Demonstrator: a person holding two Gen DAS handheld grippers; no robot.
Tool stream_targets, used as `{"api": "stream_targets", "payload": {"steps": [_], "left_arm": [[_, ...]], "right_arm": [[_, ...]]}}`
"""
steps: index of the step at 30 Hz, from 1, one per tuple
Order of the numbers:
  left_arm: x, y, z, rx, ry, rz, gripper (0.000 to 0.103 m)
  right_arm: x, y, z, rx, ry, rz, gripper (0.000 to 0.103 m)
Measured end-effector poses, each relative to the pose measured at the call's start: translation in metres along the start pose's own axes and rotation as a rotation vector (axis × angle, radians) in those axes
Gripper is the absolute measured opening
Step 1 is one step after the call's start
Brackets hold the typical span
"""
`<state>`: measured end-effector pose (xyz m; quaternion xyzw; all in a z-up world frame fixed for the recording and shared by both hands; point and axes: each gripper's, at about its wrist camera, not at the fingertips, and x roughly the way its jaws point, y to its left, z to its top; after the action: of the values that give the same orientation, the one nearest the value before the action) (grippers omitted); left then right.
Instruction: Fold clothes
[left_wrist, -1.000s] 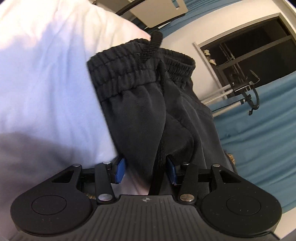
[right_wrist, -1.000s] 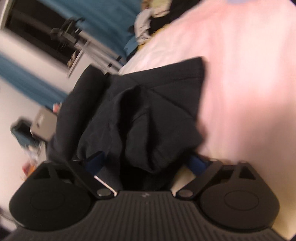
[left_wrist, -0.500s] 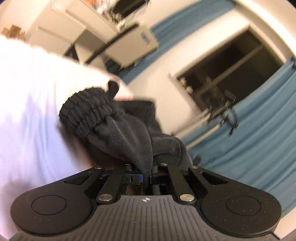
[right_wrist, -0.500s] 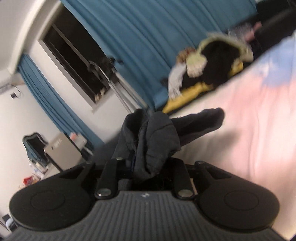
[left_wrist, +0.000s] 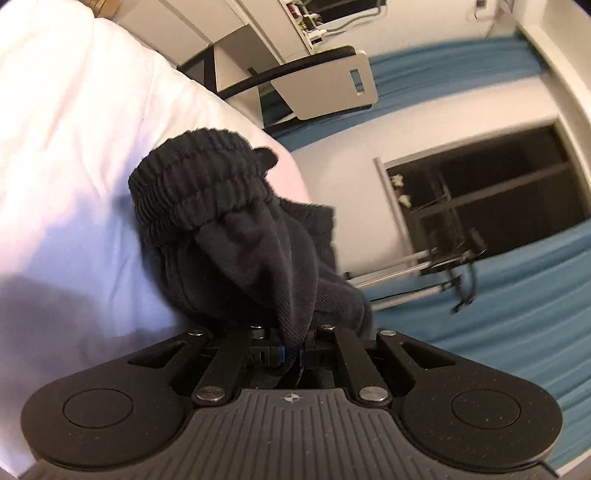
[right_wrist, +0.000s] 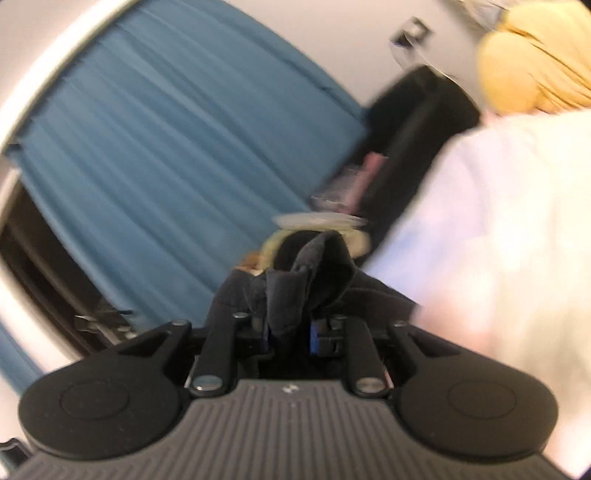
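The left tool (left_wrist: 290, 355) was clamped tight on a fold of the black shorts (left_wrist: 236, 236), its blue pads nearly meeting with only thin cloth pinched between them. From that pinch the shorts rose ahead of the tool, and their ribbed elastic waistband (left_wrist: 195, 192) bunched at the far end against the white bed (left_wrist: 74, 147). The right tool (right_wrist: 290, 334) stood narrow too, gripping a thicker wad of the same dark fabric (right_wrist: 306, 273), which stuck up just beyond its fingers, with the bed off to the right in that blurred view. One pair of shorts showed, held by two tools. Behind were blue curtains (right_wrist: 166, 140), one dark window (left_wrist: 491, 192), one pale chair (left_wrist: 325, 85) and a yellow bundle (right_wrist: 535, 59).
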<state>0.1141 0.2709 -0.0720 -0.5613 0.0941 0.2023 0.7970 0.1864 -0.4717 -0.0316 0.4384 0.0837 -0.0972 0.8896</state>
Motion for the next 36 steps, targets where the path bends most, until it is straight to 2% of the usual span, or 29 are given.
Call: {"api": "stream_targets", "payload": {"steps": [4,5,6,8,10,11,12,15,17,19,21,24,26,28,29,31,32,33,35,36], "left_arm": [[-0.001,-0.007,-0.008,0.122,-0.011,0.045,0.01],[-0.003,-0.009,-0.01,0.147,-0.007,0.052,0.014],[-0.005,-0.01,-0.011,0.164,0.0,0.061,0.017],[-0.006,-0.009,-0.011,0.175,0.042,0.077,0.025],[-0.006,-0.006,-0.009,0.147,0.078,0.085,0.038],[-0.004,-0.003,-0.007,0.118,0.098,0.08,0.05],[-0.001,0.0,-0.005,0.09,0.117,0.075,0.052],[0.001,0.017,-0.001,-0.035,0.13,0.059,0.055],[0.001,0.028,0.004,-0.11,0.122,0.049,0.06],[0.002,0.035,0.01,-0.154,0.118,0.037,0.06],[0.004,0.039,0.017,-0.176,0.116,0.026,0.06],[0.012,0.042,0.026,-0.18,0.094,0.019,0.06],[0.025,0.043,0.029,-0.162,0.113,0.033,0.06],[0.034,0.042,0.027,-0.141,0.114,0.051,0.053],[0.037,0.042,0.026,-0.127,0.112,0.059,0.039],[0.033,0.034,0.024,-0.073,0.079,0.063,0.026],[0.031,0.03,0.022,-0.046,0.063,0.065,0.016],[0.028,0.026,0.021,-0.019,0.046,0.067,0.014],[0.023,0.019,0.018,0.027,0.016,0.066,0.013],[0.017,0.017,0.019,0.013,0.016,0.045,0.012]], "right_arm": [[0.03,-0.038,-0.024,-0.04,0.19,-0.202,0.028],[0.028,-0.04,-0.026,-0.053,0.195,-0.227,0.032],[0.024,-0.041,-0.025,-0.051,0.181,-0.233,0.046],[0.012,-0.04,-0.02,-0.023,0.16,-0.233,0.068],[-0.002,-0.039,-0.014,0.009,0.147,-0.226,0.073],[-0.009,-0.037,-0.012,0.023,0.15,-0.217,0.076],[-0.017,-0.036,-0.012,0.043,0.149,-0.221,0.08],[-0.041,-0.048,-0.016,0.153,0.156,-0.256,0.084],[-0.052,-0.049,-0.026,0.21,0.199,-0.228,0.084],[-0.06,-0.047,-0.036,0.238,0.247,-0.194,0.084],[-0.056,-0.039,-0.039,0.2,0.284,-0.166,0.085],[-0.043,-0.025,-0.043,0.129,0.284,-0.129,0.087],[-0.031,-0.023,-0.044,0.065,0.295,-0.154,0.087],[-0.011,-0.024,-0.048,0.006,0.304,-0.198,0.087],[-0.002,-0.027,-0.05,-0.008,0.302,-0.206,0.084],[0.011,-0.033,-0.053,-0.018,0.295,-0.213,0.065],[0.016,-0.035,-0.054,-0.023,0.292,-0.221,0.049],[0.02,-0.036,-0.056,-0.028,0.289,-0.229,0.034],[0.017,-0.03,-0.053,-0.043,0.255,-0.216,0.019],[0.013,-0.024,-0.05,-0.046,0.221,-0.197,0.015]]}}
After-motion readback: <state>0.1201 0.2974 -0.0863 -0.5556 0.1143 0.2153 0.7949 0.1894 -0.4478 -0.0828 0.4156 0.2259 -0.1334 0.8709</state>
